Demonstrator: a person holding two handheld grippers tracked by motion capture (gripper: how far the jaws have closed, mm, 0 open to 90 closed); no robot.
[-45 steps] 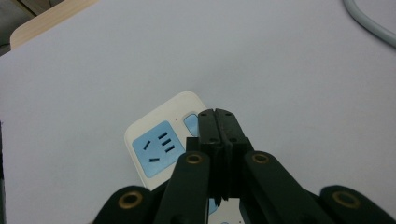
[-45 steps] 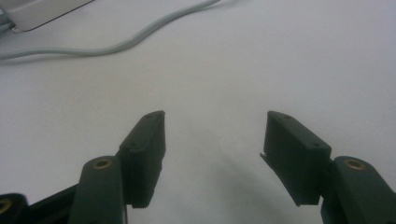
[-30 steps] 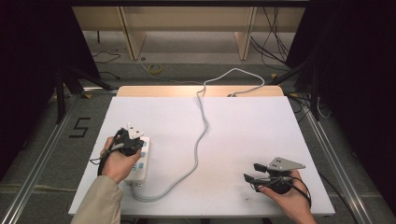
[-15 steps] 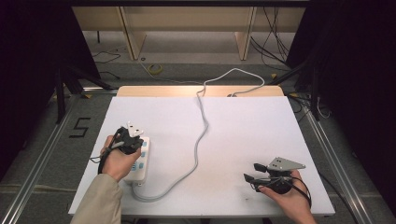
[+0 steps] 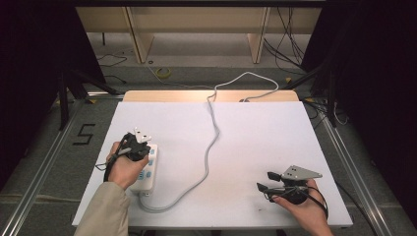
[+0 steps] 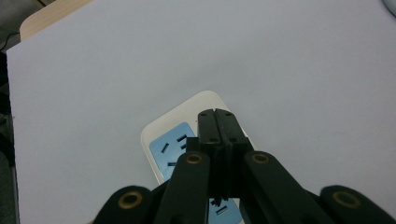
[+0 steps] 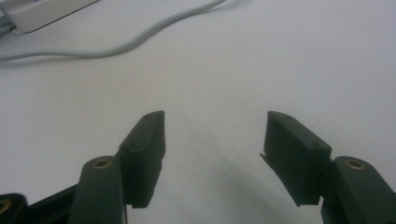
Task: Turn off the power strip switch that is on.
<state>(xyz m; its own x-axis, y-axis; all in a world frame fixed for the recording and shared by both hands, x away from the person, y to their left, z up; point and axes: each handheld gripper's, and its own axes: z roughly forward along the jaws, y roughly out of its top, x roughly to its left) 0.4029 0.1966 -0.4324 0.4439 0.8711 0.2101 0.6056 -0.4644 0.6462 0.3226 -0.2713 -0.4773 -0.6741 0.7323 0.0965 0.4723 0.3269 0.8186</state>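
A person is sitting at a white rectangular table [image 5: 255, 132], holding a black two-jaw gripper in each hand. The left gripper [image 5: 136, 149] is hovering over a white plastic power strip with pale blue sockets [image 5: 147, 169], which is lying near the table's left edge, close to the person. In the left gripper view its jaws are pressed flat together, clenched on nothing, their tips [image 6: 217, 126] right above a blue socket of the strip [image 6: 173, 144]. A long grey cable [image 5: 211, 142] is curving from the strip's near end across the table and off its far edge. The right gripper [image 5: 265, 187] is resting low at the near right of the table, well apart from the strip, its jaws spread wide [image 7: 212, 140] over bare tabletop.
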